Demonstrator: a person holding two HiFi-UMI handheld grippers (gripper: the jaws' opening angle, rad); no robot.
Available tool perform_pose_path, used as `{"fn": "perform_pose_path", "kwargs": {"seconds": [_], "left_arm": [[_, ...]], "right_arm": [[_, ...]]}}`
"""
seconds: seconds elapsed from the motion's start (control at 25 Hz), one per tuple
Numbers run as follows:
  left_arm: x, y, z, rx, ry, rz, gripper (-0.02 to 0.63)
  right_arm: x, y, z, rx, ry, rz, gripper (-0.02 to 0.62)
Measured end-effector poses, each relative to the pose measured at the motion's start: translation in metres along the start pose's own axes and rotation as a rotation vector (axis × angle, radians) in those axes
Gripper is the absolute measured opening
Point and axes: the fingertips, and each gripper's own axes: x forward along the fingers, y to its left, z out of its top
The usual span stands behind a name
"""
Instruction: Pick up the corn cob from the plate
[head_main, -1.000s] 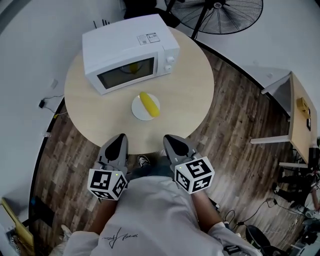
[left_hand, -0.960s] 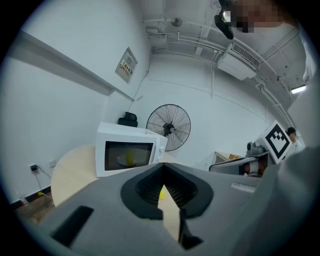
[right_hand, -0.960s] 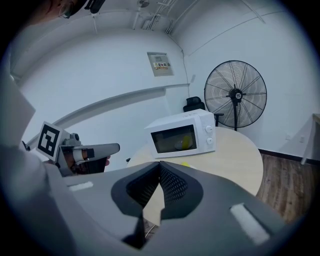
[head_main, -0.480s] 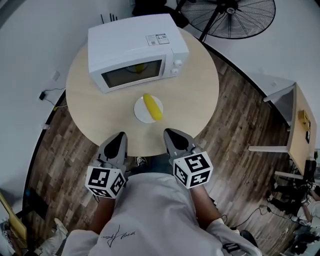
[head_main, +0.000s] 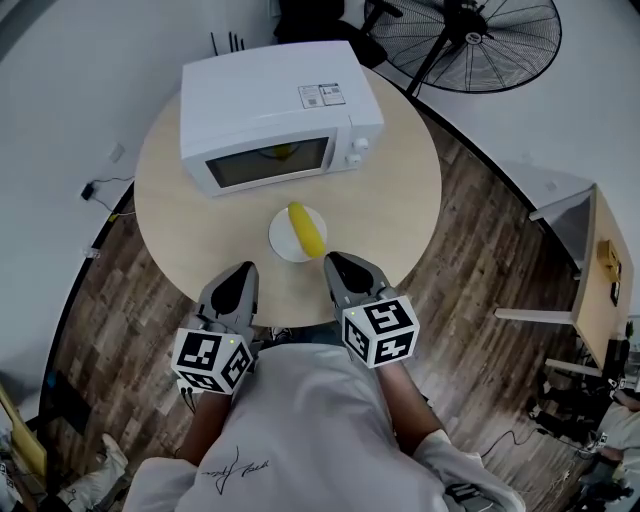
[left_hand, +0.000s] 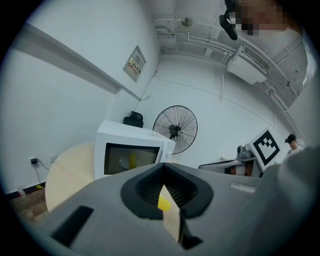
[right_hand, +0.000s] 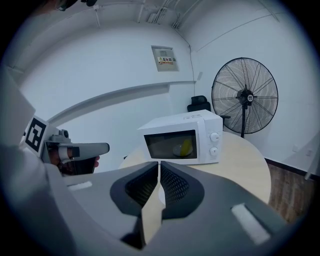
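A yellow corn cob lies on a small white plate near the front of the round table. My right gripper is over the table's front edge, just right of the plate, apart from the cob. Its jaws have just been opening and stand a narrow slit apart with nothing between them. My left gripper is at the table edge, left of the plate, shut and empty. Through the gap under its tips a bit of the corn cob shows.
A white microwave stands at the back of the table with its door closed and a yellow shape in its window. A standing fan is behind the table. A second table stands at the right, on wooden floor.
Both grippers have moved forward towards the table. The right one's tips now reach over the table edge beside the plate. The left one's tips have come to the edge.
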Motion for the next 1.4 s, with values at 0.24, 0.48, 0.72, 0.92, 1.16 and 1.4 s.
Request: {"fn": "perform_pose_path", "kwargs": {"seconds": [0.24, 0.48, 0.72, 0.92, 1.16, 1.4], "left_arm": [[0.011, 0.001, -0.006, -0.003, 0.022, -0.003, -0.008], [0.016, 0.004, -0.007, -0.005, 0.036, 0.009, -0.008], [0.014, 0.011, -0.008, -0.015, 0.038, 0.036, -0.008], [0.012, 0.018, -0.008, -0.026, 0.037, 0.056, -0.008], [0.012, 0.026, -0.007, -0.036, 0.035, 0.078, -0.008], [0.011, 0.035, -0.006, -0.062, 0.034, 0.083, -0.008]], "right_arm": [[0.012, -0.008, 0.001, 0.019, 0.014, 0.008, 0.029], [0.025, -0.015, 0.003, 0.022, 0.033, 0.018, 0.029], [0.038, -0.019, 0.000, 0.019, 0.056, 0.028, 0.034], [0.052, -0.022, -0.003, 0.006, 0.081, 0.032, 0.037], [0.068, -0.027, -0.007, -0.009, 0.111, 0.032, 0.044], [0.085, -0.034, -0.014, -0.028, 0.148, 0.020, 0.049]]}}
